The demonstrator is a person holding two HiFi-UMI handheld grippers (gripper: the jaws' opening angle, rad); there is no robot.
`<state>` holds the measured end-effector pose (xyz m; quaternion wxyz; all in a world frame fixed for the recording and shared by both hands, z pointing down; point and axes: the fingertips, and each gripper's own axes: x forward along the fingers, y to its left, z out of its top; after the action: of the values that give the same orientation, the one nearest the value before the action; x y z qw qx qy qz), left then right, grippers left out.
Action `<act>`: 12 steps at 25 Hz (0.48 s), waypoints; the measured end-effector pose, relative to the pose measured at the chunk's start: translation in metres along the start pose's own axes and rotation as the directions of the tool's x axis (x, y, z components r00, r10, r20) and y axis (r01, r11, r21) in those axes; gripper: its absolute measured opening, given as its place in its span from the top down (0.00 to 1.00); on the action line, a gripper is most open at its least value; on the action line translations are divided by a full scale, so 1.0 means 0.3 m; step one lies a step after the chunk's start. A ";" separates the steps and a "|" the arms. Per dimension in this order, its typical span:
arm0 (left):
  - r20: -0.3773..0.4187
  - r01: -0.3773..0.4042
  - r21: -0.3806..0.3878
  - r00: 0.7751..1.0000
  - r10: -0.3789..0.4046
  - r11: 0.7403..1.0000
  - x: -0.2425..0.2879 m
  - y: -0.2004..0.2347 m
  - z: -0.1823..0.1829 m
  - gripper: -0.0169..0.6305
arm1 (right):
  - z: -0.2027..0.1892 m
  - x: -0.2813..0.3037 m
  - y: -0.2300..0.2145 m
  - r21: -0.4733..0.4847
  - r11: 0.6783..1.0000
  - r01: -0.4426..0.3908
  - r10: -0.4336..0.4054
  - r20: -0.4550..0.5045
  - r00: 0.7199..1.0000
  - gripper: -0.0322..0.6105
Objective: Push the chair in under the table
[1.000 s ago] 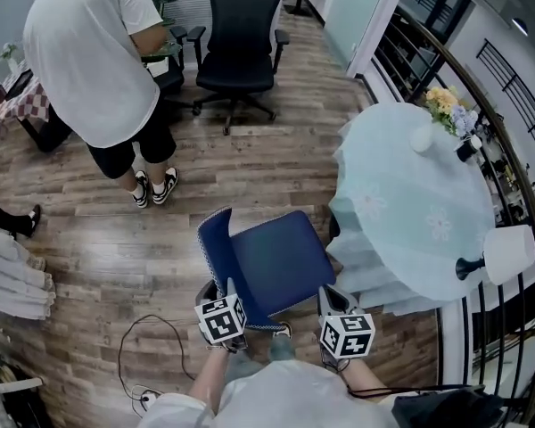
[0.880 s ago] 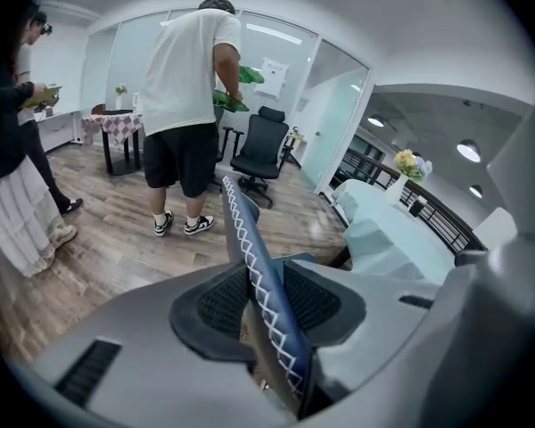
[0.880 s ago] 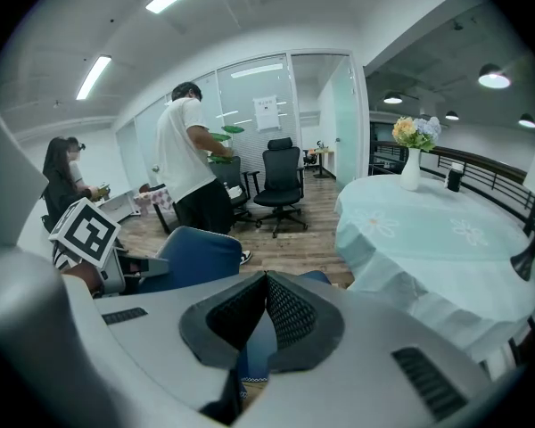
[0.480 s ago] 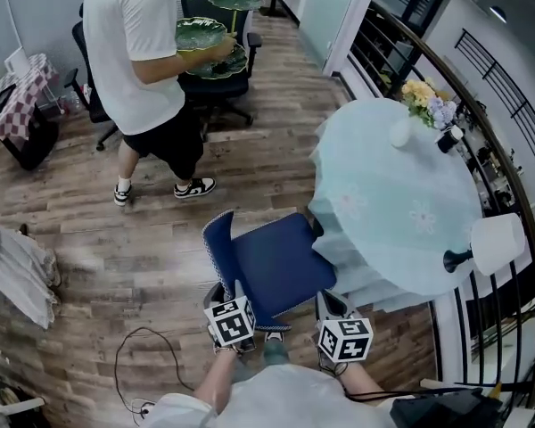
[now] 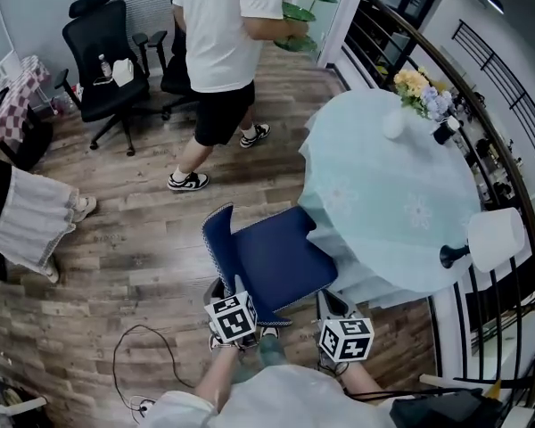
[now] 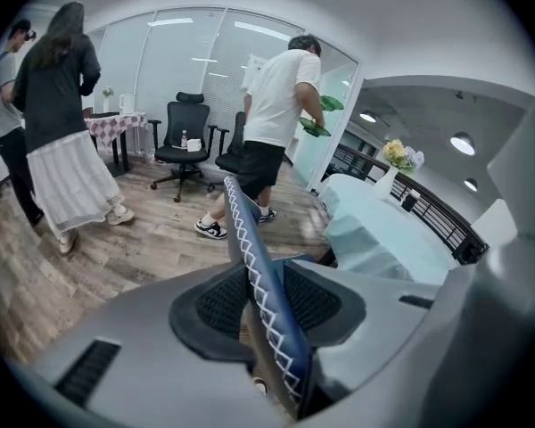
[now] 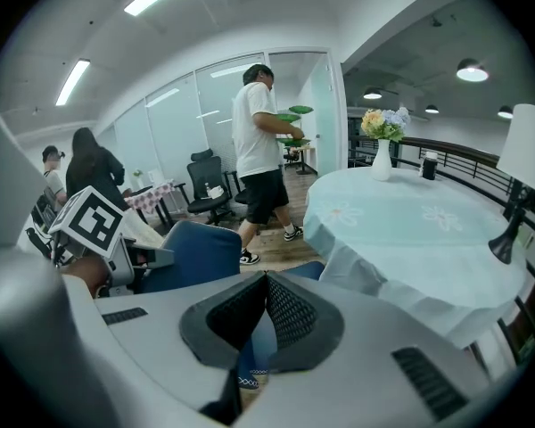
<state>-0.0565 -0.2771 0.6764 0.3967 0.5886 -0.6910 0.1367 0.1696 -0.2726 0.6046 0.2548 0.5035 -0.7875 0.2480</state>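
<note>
My left gripper [image 6: 257,279] pinches the back edge of the dark blue padded chair [image 5: 276,257]. Its seat front sits at the pale blue cloth [image 5: 334,226] draping the round surface [image 5: 401,163]. My right gripper [image 7: 266,283] is closed and empty. One-sided pushing could swivel the chair and snag the cloth.

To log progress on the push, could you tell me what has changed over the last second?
The blue chair has slid a little toward the round table, its seat corner now at the tablecloth hem. The person in the white shirt walked away carrying green plates. The left gripper stays clamped on the chair's back edge; the right gripper stays shut.
</note>
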 end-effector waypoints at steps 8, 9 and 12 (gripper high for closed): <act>-0.007 -0.008 0.009 1.000 0.008 1.000 0.020 -0.070 -0.013 0.78 | -0.021 -0.015 -0.083 0.016 1.000 -0.001 0.001 -0.003 1.000 0.92; -0.009 -0.004 0.013 1.000 0.005 1.000 0.024 -0.083 -0.015 0.78 | -0.024 -0.018 -0.095 0.019 1.000 0.001 -0.001 -0.003 1.000 0.92; -0.014 0.007 0.020 1.000 -0.007 1.000 0.036 -0.125 -0.016 0.78 | -0.030 -0.029 -0.126 0.032 0.999 0.010 -0.010 -0.003 1.000 0.92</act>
<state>-0.0201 -0.2916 0.6767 0.3959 0.5941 -0.6848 0.1462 0.2090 -0.2750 0.6105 0.2490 0.5112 -0.7805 0.2598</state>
